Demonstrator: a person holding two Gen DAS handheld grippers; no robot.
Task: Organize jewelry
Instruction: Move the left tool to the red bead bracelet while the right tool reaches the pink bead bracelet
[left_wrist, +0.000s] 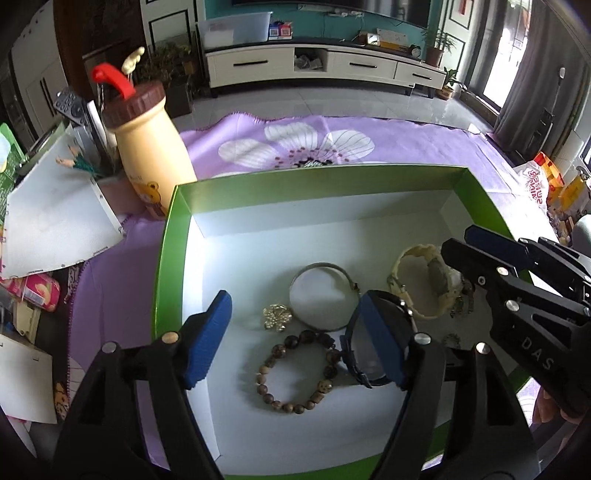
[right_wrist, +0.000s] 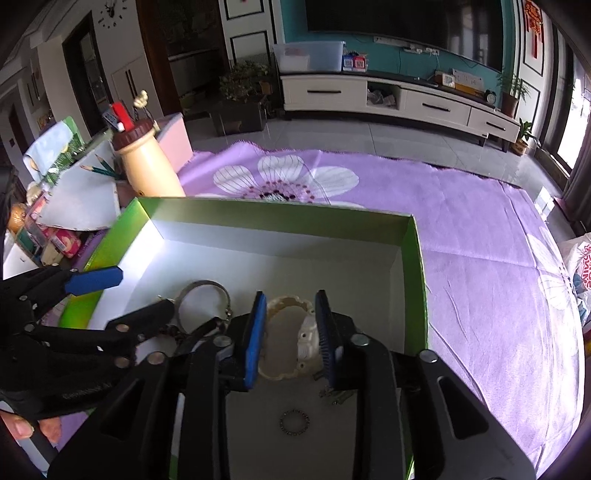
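Both hand-held grippers were poised over a shallow green cardboard box with a white floor (left_wrist: 168, 236), which stood on a purple cloth printed with a white flower (left_wrist: 388, 136) and held all of the jewelry. The left gripper (left_wrist: 295, 343) stood wide, its blue pads empty, above a bracelet of brown wooden beads (left_wrist: 295, 373) and just beside a dark-rimmed wristwatch (left_wrist: 364, 354); a thin silver metal bangle (left_wrist: 325, 295) and a small gold-coloured brooch (left_wrist: 277, 317) lay close behind these. The right gripper (right_wrist: 291, 339) stood at a narrow gap, its pads flanking but apparently not pressing a cream scalloped bracelet that looked like carved bone or resin (right_wrist: 295, 332); a small dark ring (right_wrist: 294, 422) lay nearer the camera on the box floor. The cream bracelet was judged light and rigid, perhaps brittle at its scalloped edge, so a modest pinch across one side of the band would suit it. The beaded bracelet would probably hang limp on its string and was best taken across two or three beads. The bangle was judged stiff, smooth and liable to slip, the brooch small and delicate.
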